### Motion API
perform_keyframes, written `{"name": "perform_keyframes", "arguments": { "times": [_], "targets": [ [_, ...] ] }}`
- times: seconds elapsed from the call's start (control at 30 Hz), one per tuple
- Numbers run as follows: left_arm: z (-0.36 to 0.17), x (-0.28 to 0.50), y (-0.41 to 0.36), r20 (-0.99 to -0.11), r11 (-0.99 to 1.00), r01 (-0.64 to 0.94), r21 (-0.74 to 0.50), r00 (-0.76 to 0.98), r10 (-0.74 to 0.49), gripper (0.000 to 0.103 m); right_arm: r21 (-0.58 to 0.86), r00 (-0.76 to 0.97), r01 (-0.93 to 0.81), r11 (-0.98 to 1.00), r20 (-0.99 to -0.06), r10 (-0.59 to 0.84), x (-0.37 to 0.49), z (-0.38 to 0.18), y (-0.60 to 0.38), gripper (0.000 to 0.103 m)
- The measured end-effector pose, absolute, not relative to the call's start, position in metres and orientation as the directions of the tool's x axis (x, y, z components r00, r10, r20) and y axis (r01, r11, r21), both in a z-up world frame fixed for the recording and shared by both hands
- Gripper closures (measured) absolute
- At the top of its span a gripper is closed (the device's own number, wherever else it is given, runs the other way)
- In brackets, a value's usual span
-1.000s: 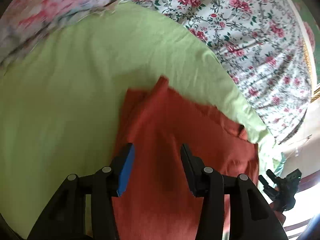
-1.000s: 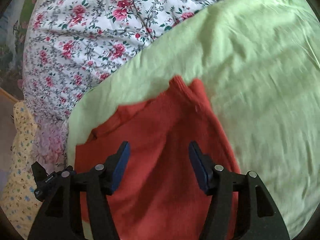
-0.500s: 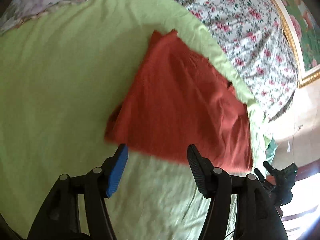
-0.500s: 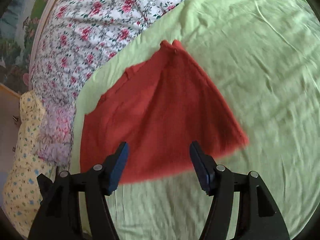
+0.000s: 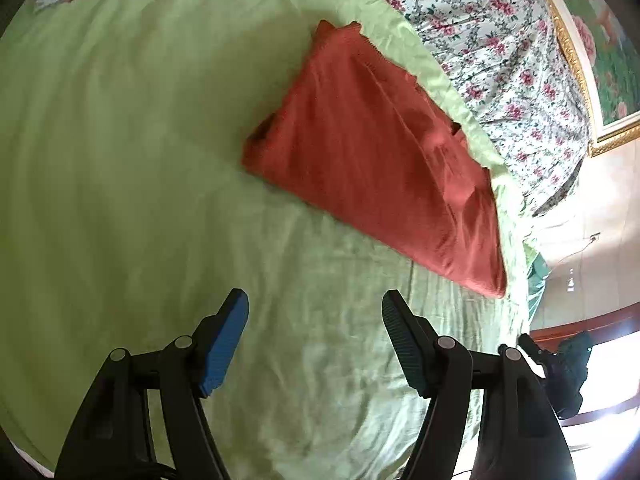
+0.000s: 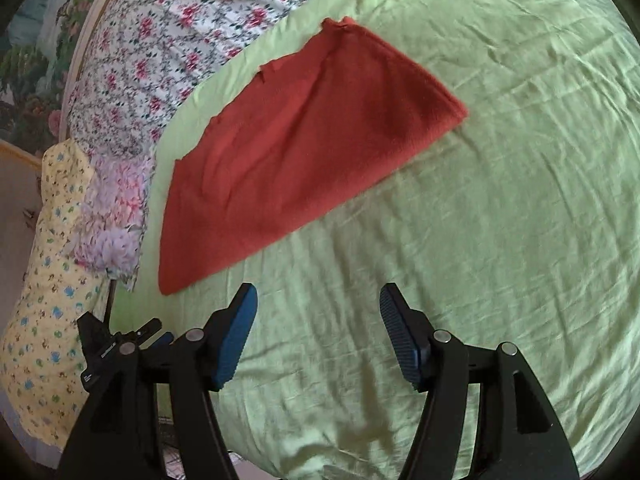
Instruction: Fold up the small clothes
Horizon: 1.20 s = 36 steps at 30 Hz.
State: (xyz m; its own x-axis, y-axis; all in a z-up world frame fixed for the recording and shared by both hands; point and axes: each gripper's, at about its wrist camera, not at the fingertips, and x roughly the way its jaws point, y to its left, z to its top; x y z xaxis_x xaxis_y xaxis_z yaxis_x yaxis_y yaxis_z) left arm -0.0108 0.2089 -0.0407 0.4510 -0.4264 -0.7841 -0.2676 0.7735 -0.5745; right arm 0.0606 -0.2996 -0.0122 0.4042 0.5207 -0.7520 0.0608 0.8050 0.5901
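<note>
Two tools in view, one per hand, both empty. Left tool (image 5: 315, 304): jaws spread wide, just been opening further, nothing between them but bare green sheet (image 5: 120, 160). Right tool (image 6: 318, 298): jaws likewise wide apart, gripping nothing, hovering over the same green sheet (image 6: 500, 220).

Folded red garment (image 5: 380, 152) lying flat on the sheet, apart from both tools. From the left wrist view: at about 1 o'clock from the blue pads, a long slanted shape running from a narrow end near 12 o'clock down to a corner near 3 o'clock, close along the sheet's far edge. From the right wrist view: red garment (image 6: 296, 148) at about 11 o'clock from the fingertips, one pointed corner toward 2 o'clock, its lower corner toward 9 o'clock near the sheet's edge. Soft creases along its length; upper layer lying smooth over the lower.

Beyond the sheet, floral bedcover (image 5: 500, 52) at 1 o'clock in the left view, floral bedcover (image 6: 172, 32) at 11 o'clock in the right view. Yellow patterned cloth (image 6: 48, 300) bunched at 9 o'clock in the right view, beside a pale ruffled pink piece (image 6: 112, 216). Gold-edged picture frame (image 5: 576, 76) at 2 o'clock in the left view.
</note>
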Motion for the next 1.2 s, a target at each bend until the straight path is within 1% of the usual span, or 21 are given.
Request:
{"name": "perform_keyframes", "arguments": {
  "times": [0.07, 0.3, 0.5, 0.57, 0.7, 0.8, 0.93, 1.03, 1.07, 1.1, 1.13, 1.17, 1.2],
  "targets": [
    [-0.038, -0.011, 0.206, -0.780, 0.767, -0.274, -0.580, 0.460, -0.425, 0.030, 0.593, 0.398, 0.043, 0.804, -0.748, 0.531, 0.063, -0.013, -0.294, 0.038],
    [-0.036, 0.013, 0.193, -0.779, 0.751, -0.308, -0.585, 0.472, -0.413, 0.029, 0.586, 0.379, -0.046, 0.809, -0.739, 0.557, 0.080, -0.002, -0.283, 0.038],
    [-0.046, 0.035, 0.184, -0.785, 0.724, -0.364, -0.586, 0.478, -0.395, 0.026, 0.581, 0.365, -0.049, 0.812, -0.747, 0.556, 0.093, 0.000, -0.291, 0.038],
    [-0.051, 0.042, 0.184, -0.790, 0.710, -0.396, -0.582, 0.481, -0.380, 0.024, 0.581, 0.357, -0.047, 0.812, -0.750, 0.557, 0.099, -0.003, -0.295, 0.038],
    [-0.065, 0.056, 0.190, -0.789, 0.669, -0.456, -0.587, 0.506, -0.348, 0.023, 0.576, 0.339, -0.047, 0.816, -0.759, 0.556, 0.108, -0.006, -0.300, 0.038],
    [-0.070, 0.065, 0.193, -0.772, 0.637, -0.478, -0.604, 0.548, -0.321, 0.021, 0.575, 0.324, -0.049, 0.817, -0.764, 0.557, 0.116, -0.009, -0.303, 0.038],
    [-0.070, 0.082, 0.196, -0.766, 0.641, -0.488, -0.592, 0.588, -0.260, 0.021, 0.574, 0.308, -0.060, 0.816, -0.767, 0.562, 0.128, -0.011, -0.305, 0.038],
    [-0.069, 0.095, 0.198, -0.764, 0.652, -0.491, -0.578, 0.607, -0.220, 0.023, 0.575, 0.297, -0.068, 0.815, -0.769, 0.567, 0.138, -0.013, -0.307, 0.038],
    [-0.069, 0.099, 0.198, -0.764, 0.659, -0.488, -0.572, 0.610, -0.210, 0.028, 0.577, 0.292, -0.068, 0.814, -0.768, 0.570, 0.142, -0.014, -0.307, 0.038],
    [-0.068, 0.103, 0.198, -0.765, 0.669, -0.485, -0.563, 0.612, -0.200, 0.038, 0.580, 0.289, -0.068, 0.812, -0.768, 0.572, 0.146, -0.015, -0.307, 0.038],
    [-0.068, 0.108, 0.198, -0.771, 0.680, -0.484, -0.551, 0.607, -0.192, 0.044, 0.582, 0.286, -0.068, 0.810, -0.767, 0.575, 0.150, -0.016, -0.307, 0.038],
    [-0.069, 0.110, 0.198, -0.777, 0.686, -0.485, -0.542, 0.600, -0.190, 0.058, 0.585, 0.282, -0.067, 0.808, -0.766, 0.578, 0.154, -0.017, -0.308, 0.038],
    [-0.071, 0.113, 0.200, -0.781, 0.690, -0.483, -0.539, 0.594, -0.194, 0.069, 0.589, 0.278, -0.067, 0.805, -0.764, 0.582, 0.159, -0.019, -0.308, 0.038]
  ]
}}
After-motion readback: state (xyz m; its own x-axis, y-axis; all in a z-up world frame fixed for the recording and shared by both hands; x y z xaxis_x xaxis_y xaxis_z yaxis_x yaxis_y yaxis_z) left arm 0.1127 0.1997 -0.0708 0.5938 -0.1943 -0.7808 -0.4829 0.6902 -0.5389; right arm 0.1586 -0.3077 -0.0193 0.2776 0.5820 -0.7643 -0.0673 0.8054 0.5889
